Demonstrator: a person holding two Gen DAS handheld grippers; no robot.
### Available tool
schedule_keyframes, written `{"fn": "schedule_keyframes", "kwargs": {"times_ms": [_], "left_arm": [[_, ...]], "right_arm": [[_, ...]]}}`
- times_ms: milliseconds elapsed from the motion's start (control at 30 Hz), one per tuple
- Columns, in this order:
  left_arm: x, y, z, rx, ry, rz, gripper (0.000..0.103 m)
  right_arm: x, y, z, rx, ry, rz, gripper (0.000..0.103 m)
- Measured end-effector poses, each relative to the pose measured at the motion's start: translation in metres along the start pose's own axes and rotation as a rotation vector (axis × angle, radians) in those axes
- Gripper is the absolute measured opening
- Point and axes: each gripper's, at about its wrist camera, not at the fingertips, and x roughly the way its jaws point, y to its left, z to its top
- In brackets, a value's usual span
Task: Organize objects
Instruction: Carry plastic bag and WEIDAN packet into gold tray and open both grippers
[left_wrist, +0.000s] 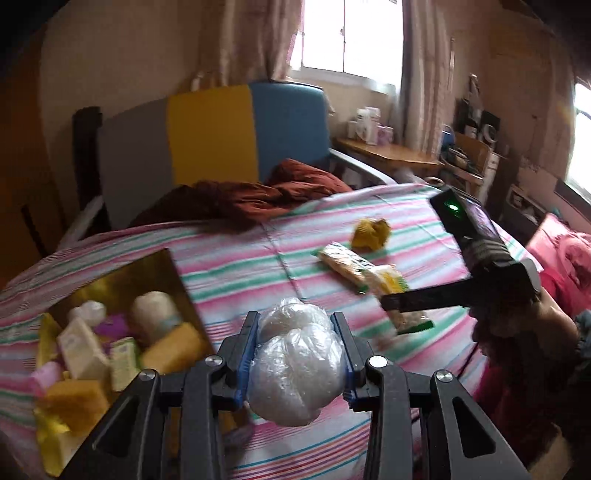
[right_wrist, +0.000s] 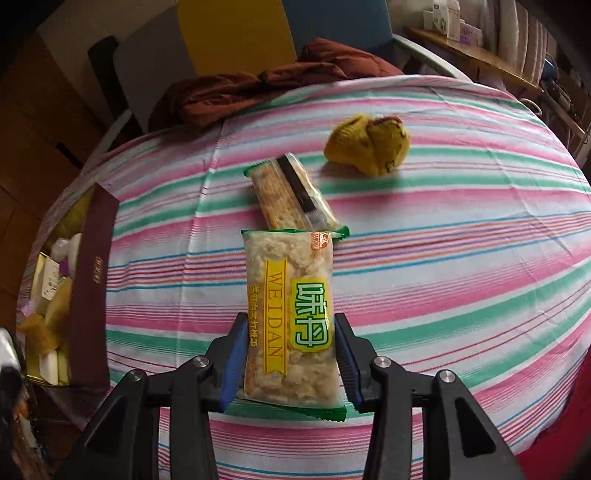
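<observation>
Sorting is mid-way: left gripper (left_wrist: 295, 354) clamps a plastic-wrapped white bundle (left_wrist: 295, 373) at lower centre, right gripper (right_wrist: 290, 354) pinches the Weidan snack packet (right_wrist: 290, 314); both likely go next into the box (left_wrist: 122, 280) at lower left.

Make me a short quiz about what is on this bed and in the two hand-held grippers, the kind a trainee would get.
1. True or false: the left hand-held gripper is shut on a plastic-wrapped white bundle.
2. What does the right hand-held gripper hold? A) the yellow knitted item B) the Weidan snack packet C) a sponge
3. Fill in: the second snack packet lies on the striped ____, outside the open box.

Key: 1 true; 2 B; 3 bedsheet.
</observation>
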Motion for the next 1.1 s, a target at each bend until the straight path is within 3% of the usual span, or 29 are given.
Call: {"fn": "schedule_keyframes", "kwargs": {"times_ms": [400, 867, 1100], "left_arm": [[-0.014, 0.066, -0.019, -0.123, 0.019, 0.149, 0.038], [-0.020, 0.115, -0.042, -0.218, 0.044, 0.223, 0.038], [-0.040, 0.157, -0.057, -0.314, 0.034, 0.259, 0.038]], "right_arm": [[-0.004, 0.030, 0.003, -0.049, -0.037, 0.042, 0.044], [-0.019, 0.136, -0.015, -0.164, -0.064, 0.255, 0.044], [-0.023, 0.189, -0.025, -0.243, -0.054, 0.354, 0.044]]}}
